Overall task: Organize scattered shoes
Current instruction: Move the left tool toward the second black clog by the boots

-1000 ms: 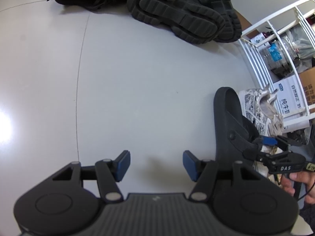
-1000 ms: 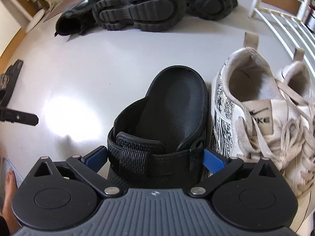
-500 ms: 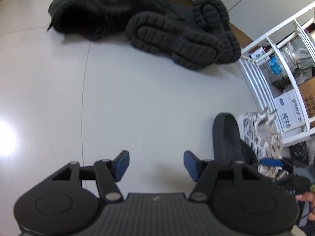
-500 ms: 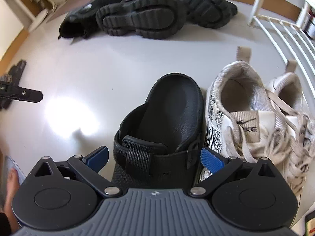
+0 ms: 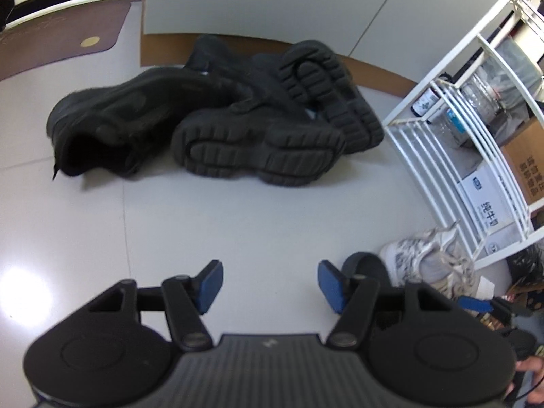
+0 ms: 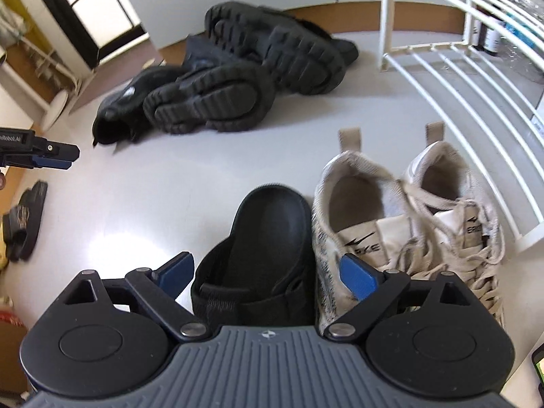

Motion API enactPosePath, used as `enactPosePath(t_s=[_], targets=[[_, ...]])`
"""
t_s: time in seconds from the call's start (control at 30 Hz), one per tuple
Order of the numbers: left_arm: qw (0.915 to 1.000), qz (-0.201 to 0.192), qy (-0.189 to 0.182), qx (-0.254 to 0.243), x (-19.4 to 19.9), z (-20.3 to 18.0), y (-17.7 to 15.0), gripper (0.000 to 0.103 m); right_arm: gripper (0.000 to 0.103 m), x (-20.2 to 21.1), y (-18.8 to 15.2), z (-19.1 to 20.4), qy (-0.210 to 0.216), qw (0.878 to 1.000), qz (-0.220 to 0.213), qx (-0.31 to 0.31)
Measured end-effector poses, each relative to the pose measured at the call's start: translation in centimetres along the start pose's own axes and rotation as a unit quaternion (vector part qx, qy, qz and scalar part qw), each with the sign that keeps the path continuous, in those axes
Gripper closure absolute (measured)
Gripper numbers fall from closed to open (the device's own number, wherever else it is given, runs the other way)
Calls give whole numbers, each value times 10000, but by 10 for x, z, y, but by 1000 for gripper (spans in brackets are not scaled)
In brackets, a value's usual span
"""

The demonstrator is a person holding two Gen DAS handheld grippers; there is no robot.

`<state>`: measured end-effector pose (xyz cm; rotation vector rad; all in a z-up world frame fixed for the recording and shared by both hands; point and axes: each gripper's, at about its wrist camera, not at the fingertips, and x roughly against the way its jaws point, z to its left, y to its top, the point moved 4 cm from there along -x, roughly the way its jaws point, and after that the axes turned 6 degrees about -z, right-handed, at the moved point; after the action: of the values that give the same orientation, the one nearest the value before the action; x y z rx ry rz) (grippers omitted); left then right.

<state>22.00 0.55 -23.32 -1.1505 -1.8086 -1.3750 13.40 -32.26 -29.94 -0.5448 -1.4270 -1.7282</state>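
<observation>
A black sandal [image 6: 272, 238] with a strap across its front stands upright on the pale floor [image 6: 176, 187], its side touching the nearer of 2 white sneakers [image 6: 401, 224] set side by side next to a white rack [image 6: 452, 78]. Well apart, near the wall, 3 or more black shoes [image 5: 210, 115] lie heaped, 2 tipped so their ridged soles show.

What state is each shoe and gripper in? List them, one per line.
black sandal: upright, beside the white sneakers.
white sneakers: upright, paired by the rack.
black chunky shoes: tipped over, soles showing, piled.
left gripper: open, empty.
right gripper: closing, pads clear of the sandal.
</observation>
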Motion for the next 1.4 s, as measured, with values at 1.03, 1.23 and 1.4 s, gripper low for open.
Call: enactPosePath(t_s=[1.03,1.23,1.4], targets=[[9960,-305,413,-725,30,-165,158,38,7,67,47,-55,-24,9807,-1572,-1163],[9957,-255,479,-744,32,-187,173,38,7,78,47,-45,171,9765,-1760,-1231],[9952,-243,491,-810,24,-199,183,25,7,88,45,-42,322,9734,-1857,-1303]])
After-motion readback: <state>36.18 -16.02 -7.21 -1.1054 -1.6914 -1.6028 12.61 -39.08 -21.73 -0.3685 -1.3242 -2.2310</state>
